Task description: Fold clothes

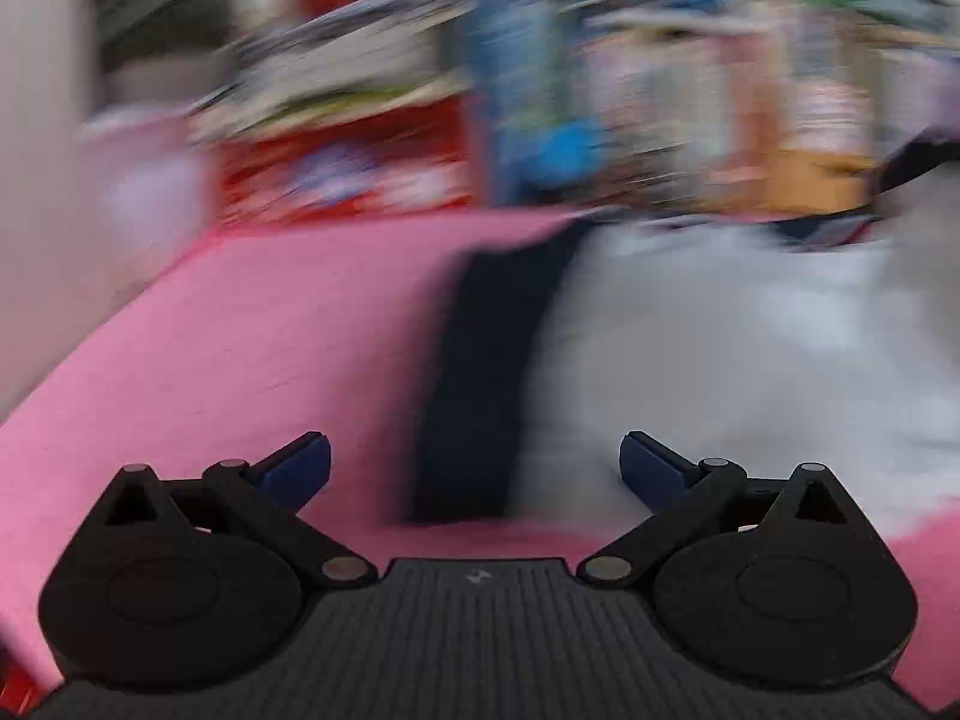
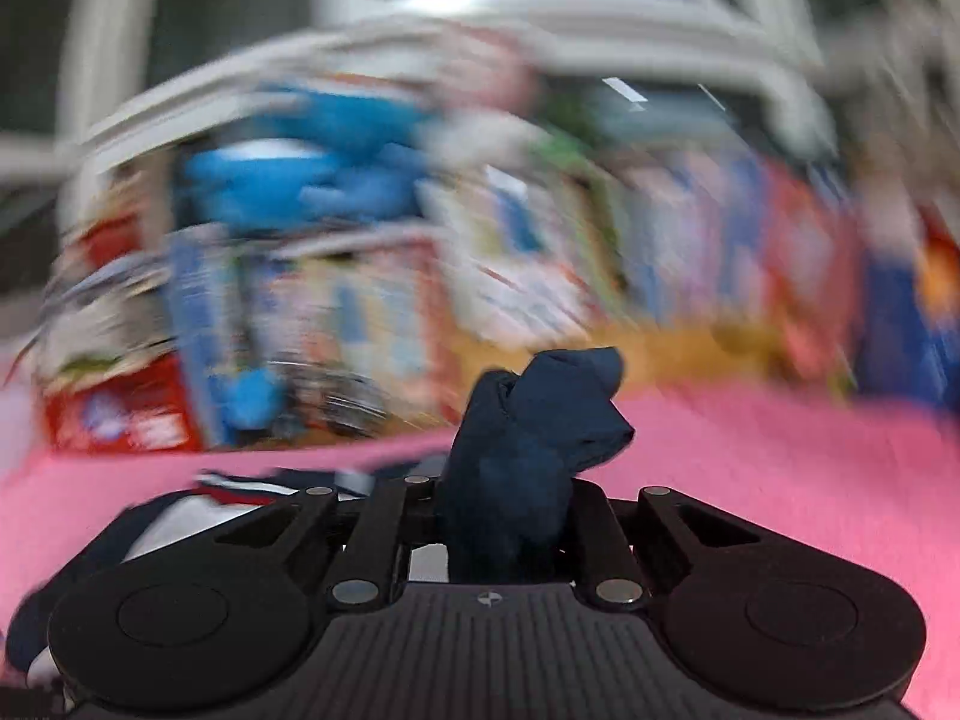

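**Navy sleeve pinched, garment on the pink cover**

Only the right wrist view shows the right gripper [image 2: 510, 516] clenched on a bunched navy fold [image 2: 540, 420], raised above the pink cover [image 2: 780, 468]. The left wrist view alone shows the garment [image 1: 690, 360] spread on that cover, white with a navy band, blurred. The left gripper [image 1: 474, 468] hangs released above the cover's near edge.

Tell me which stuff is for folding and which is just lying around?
For folding:
- white garment with navy sleeve
- bunched navy fabric clamped in right gripper
- open left gripper
- pink cloth surface

Lying about:
- blurred colourful boxes
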`<state>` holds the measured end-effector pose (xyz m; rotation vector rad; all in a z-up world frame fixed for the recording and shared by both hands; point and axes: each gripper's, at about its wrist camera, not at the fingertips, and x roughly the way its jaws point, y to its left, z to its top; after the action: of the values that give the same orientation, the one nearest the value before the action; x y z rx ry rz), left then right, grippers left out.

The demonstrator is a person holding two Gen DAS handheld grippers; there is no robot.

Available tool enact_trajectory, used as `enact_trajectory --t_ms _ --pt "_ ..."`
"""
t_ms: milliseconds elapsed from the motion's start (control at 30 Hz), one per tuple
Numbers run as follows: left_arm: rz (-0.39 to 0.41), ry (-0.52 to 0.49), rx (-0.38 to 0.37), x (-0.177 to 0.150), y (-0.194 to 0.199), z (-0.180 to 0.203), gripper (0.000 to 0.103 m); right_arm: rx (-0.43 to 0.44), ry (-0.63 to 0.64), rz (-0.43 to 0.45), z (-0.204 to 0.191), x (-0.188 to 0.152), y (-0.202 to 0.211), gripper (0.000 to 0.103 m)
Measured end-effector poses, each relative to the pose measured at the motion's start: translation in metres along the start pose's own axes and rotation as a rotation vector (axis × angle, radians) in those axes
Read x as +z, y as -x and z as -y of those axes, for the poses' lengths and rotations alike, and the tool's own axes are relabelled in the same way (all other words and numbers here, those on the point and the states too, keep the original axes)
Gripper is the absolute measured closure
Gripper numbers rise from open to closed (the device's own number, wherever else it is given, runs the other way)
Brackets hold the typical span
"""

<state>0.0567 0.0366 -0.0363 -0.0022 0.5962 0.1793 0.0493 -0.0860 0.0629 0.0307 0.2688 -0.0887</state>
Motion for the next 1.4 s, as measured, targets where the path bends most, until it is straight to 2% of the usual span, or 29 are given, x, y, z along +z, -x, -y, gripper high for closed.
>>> enact_trajectory --t_ms 133,200,300,367,400,533,567,600,633,667,700,767,800,833,867,900,1067,1133,1267,1333,1400 --pt "-0.032 0.226 -0.198 -0.009 0.003 -0.06 0.0 0.197 0.296 0.05 -0.114 0.001 0.02 0.087" --pt "-0.033 0.224 -0.211 -0.01 0.008 -0.066 0.0 0.31 0.43 0.034 -0.168 -0.009 0.02 0.088" --pt "-0.03 0.192 -0.192 -0.015 0.014 -0.074 0.0 0.421 0.587 -0.029 -0.225 -0.041 0.013 0.09" --pt "-0.032 0.165 -0.171 -0.019 0.016 -0.08 0.0 0.453 0.57 -0.073 -0.233 -0.051 0.007 0.09" --pt "-0.025 0.166 -0.183 -0.022 0.017 -0.083 0.0 0.453 0.561 -0.091 -0.234 -0.053 0.004 0.09" --pt "0.006 0.197 -0.218 -0.023 0.028 -0.099 0.0 0.455 0.564 -0.088 -0.226 -0.052 0.003 0.086" --pt "0.016 0.213 -0.229 -0.021 0.031 -0.105 0.0 0.45 0.567 -0.078 -0.224 -0.052 0.006 0.082" --pt "0.03 0.229 -0.24 -0.019 0.034 -0.112 0.0 0.441 0.573 -0.061 -0.222 -0.052 0.009 0.067" --pt "0.046 0.243 -0.245 -0.018 0.039 -0.118 0.0 0.429 0.581 -0.048 -0.22 -0.053 0.013 0.057" --pt "0.06 0.253 -0.243 -0.017 0.042 -0.124 0.0 0.417 0.591 -0.035 -0.215 -0.058 0.02 0.041" --pt "0.073 0.262 -0.234 -0.015 0.044 -0.13 0.0 0.403 0.608 -0.022 -0.212 -0.062 0.024 0.036" --pt "0.087 0.275 -0.198 -0.014 0.046 -0.138 0.0 0.383 0.65 -0.01 -0.208 -0.071 0.026 0.037" --pt "0.089 0.281 -0.179 -0.013 0.046 -0.142 0.0 0.376 0.668 -0.009 -0.207 -0.075 0.027 0.056" --pt "0.089 0.288 -0.163 -0.013 0.046 -0.145 0.0 0.374 0.678 -0.02 -0.208 -0.077 0.026 0.069" --pt "0.088 0.293 -0.153 -0.013 0.046 -0.147 0.0 0.362 0.681 -0.024 -0.211 -0.078 0.025 0.078" --pt "0.087 0.299 -0.146 -0.012 0.045 -0.148 0.0 0.352 0.684 -0.014 -0.215 -0.078 0.024 0.081" --pt "0.118 0.302 -0.155 -0.007 0.055 -0.155 0.0 0.362 0.792 0.109 -0.253 -0.082 0.027 0.084" --pt "0.14 0.292 -0.178 -0.001 0.058 -0.154 0.0 0.391 0.857 0.114 -0.266 -0.099 0.025 0.084" --pt "0.162 0.236 -0.233 0.016 0.051 -0.137 0.0 0.388 0.965 0.127 -0.278 -0.131 0.023 0.084" --pt "0.156 0.185 -0.262 0.026 0.04 -0.123 0.0 0.378 0.994 0.139 -0.282 -0.138 0.023 0.084" --pt "0.118 0.137 -0.259 0.032 0.025 -0.11 0.0 0.379 0.998 0.141 -0.282 -0.138 0.024 0.084"
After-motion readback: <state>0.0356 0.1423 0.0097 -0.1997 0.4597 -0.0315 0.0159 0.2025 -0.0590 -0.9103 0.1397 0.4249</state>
